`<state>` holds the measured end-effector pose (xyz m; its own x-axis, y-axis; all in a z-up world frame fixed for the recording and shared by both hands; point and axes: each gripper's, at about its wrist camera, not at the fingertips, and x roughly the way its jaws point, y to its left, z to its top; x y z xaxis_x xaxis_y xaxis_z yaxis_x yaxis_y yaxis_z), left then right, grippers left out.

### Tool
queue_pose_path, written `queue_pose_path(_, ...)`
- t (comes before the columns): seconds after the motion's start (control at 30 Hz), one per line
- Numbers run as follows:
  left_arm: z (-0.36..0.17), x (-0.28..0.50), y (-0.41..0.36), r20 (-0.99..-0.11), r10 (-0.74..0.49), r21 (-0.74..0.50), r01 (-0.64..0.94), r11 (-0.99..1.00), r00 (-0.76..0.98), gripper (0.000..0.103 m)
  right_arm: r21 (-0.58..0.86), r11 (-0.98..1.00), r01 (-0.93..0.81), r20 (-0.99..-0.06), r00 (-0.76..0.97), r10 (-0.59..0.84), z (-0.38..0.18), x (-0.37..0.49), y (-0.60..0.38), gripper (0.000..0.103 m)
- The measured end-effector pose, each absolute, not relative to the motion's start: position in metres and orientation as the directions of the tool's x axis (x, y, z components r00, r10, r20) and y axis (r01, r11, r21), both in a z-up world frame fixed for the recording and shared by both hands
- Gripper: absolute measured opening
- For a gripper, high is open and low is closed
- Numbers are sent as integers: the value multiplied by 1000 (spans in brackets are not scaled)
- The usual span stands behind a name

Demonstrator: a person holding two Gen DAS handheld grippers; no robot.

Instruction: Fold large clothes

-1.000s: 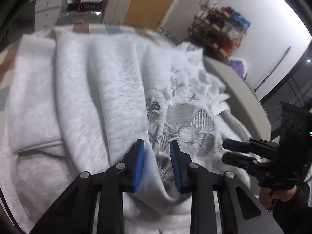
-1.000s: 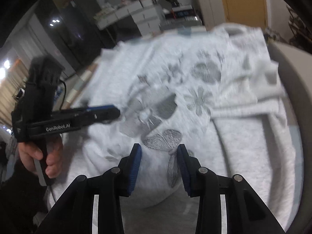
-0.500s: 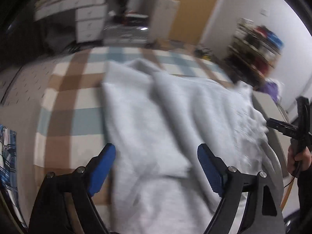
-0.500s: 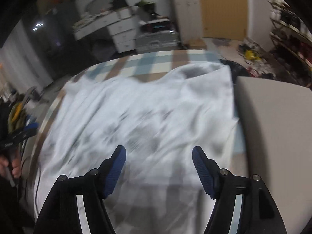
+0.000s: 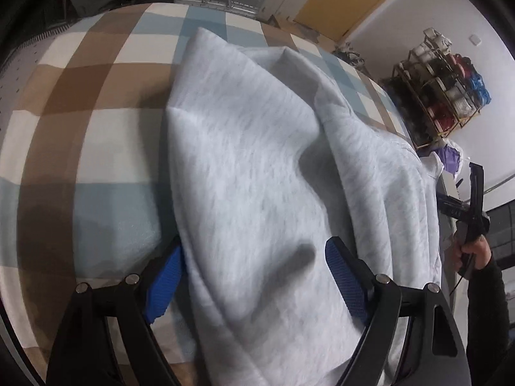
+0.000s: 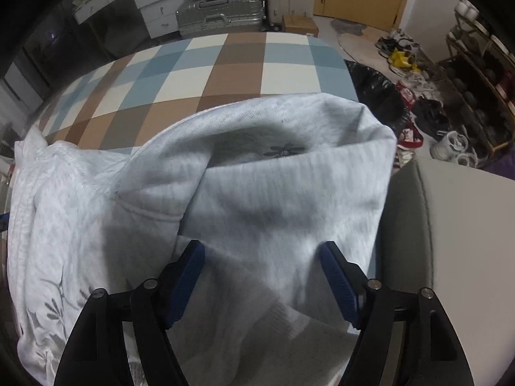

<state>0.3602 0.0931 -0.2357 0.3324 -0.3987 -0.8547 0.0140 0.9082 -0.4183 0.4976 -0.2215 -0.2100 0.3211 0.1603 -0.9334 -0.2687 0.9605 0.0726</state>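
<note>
In the left wrist view the left claw (image 5: 254, 276) fills the bottom of the frame, its blue pads (image 5: 162, 284) standing wide on either side of a grey sweatshirt (image 5: 257, 167); the jaws are closing slightly, with cloth between them, but neither pad presses on it, so the claw reads as released. The right claw (image 6: 260, 281) in the right wrist view sits the same way at the bottom of its frame, jaws opening, straddling a loose ridge of the garment without clamping it. Just beyond the pads the sweatshirt lies in a rumpled heap on the bed (image 6: 206, 64), doubled over itself: a ribbed band (image 6: 289, 173) crosses the middle of the right view, a dragonfly print (image 6: 285, 149) peeks from the shadowed fold above it, and leafy embroidery (image 6: 54, 296) shows at lower left. It looks as though 1 rough fold has been laid down and let go, yet the edges are uneven and bulging, so smoothing and at least 1 more fold seem to remain. Farther up, the checked bed cover is bare. At the right edge of the left view the person's hand (image 5: 473, 251) grips the other tool. At the back stand a silver suitcase (image 6: 222, 11), white drawers and a yellow door.
</note>
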Motion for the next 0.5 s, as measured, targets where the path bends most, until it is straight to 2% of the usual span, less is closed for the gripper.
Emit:
queue_pose_path(0.07, -232, 359, 81, -884, -325, -331, 40, 943, 336, 57, 55, 955, -291, -935, 320, 151, -214, 512, -217, 76)
queue_pose_path(0.1, -229, 358, 77, -889, -323, -318, 70, 946, 325, 34, 43, 951, -306, -937, 318, 144, -214, 513, -214, 73)
queue_pose_path(0.13, -228, 358, 72, -889, -326, -314, 91, 945, 322, 27, 42, 943, -329, -936, 317, 153, -213, 514, -210, 58)
queue_pose_path(0.17, -224, 360, 73, -897, -297, -280, 99, 955, 327, 25, 60, 930, -361, -933, 312, 181, -212, 517, -206, 34)
queue_pose_path(0.23, -222, 362, 69, -913, -241, -217, 107, 970, 331, 15, 93, 898, -431, -925, 296, 238, -211, 515, -193, 4)
queue_pose_path(0.3, -218, 363, 67, -923, -162, -121, 137, 983, 349, 13, 26, 884, -466, -922, 330, 201, -212, 512, -175, 4)
queue_pose_path(0.37, -218, 366, 64, -924, -109, -56, 152, 987, 367, 13, 50, 897, -439, -923, 323, 209, -212, 522, -170, 5)
queue_pose_path(0.5, -221, 390, 85, -925, -113, -80, 104, 991, 364, 13, 129, 905, -406, -914, 306, 268, -213, 546, -164, 5)
